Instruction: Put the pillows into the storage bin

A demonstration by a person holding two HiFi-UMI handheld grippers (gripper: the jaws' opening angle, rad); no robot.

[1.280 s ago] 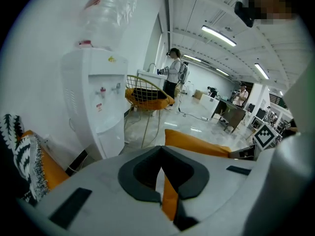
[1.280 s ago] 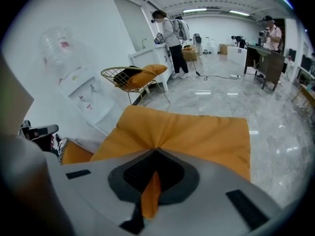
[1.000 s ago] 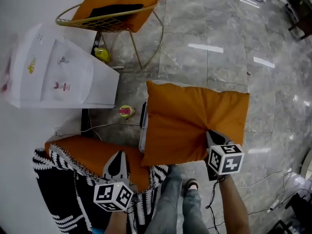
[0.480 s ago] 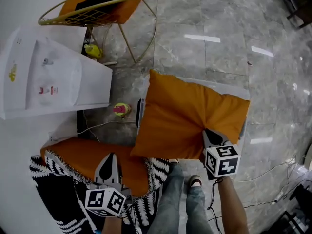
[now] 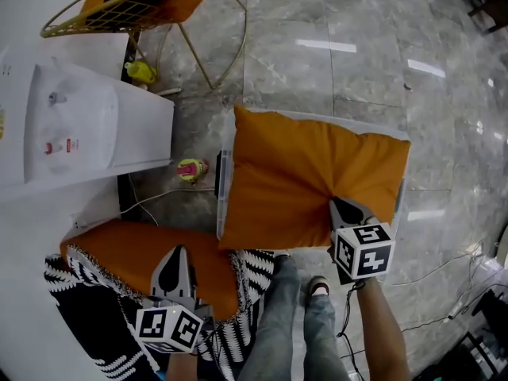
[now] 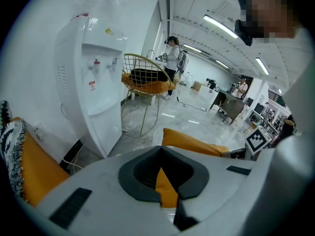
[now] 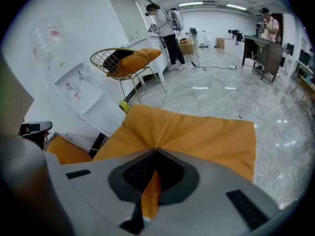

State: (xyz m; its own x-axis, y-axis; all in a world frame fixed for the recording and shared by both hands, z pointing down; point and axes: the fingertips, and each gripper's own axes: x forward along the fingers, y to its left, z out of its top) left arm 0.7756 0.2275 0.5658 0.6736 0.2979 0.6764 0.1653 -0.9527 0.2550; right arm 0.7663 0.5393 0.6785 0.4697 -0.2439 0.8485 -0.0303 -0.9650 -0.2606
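My right gripper (image 5: 344,205) (image 7: 155,152) is shut on a pinch of cloth near the front edge of a large orange pillow (image 5: 305,179) (image 7: 197,132). That pillow lies across the top of a clear storage bin (image 5: 221,187), of which only the rims show. A second orange pillow (image 5: 127,252) (image 6: 32,173) rests on a black-and-white fringed blanket (image 5: 87,324) at the lower left. My left gripper (image 5: 176,252) (image 6: 160,149) hangs over it with jaws shut; only a sliver of orange shows in the slit behind its tips.
A white water dispenser (image 5: 75,125) stands left of the bin, with a cable and a small yellow-pink object (image 5: 188,169) on the floor beside it. A gold wire chair (image 5: 135,10) with an orange cushion is behind. My legs are below the bin. People stand far off.
The right gripper has carried the pillow down and flatter, so it now covers the bin. The left gripper has stayed over the second pillow.
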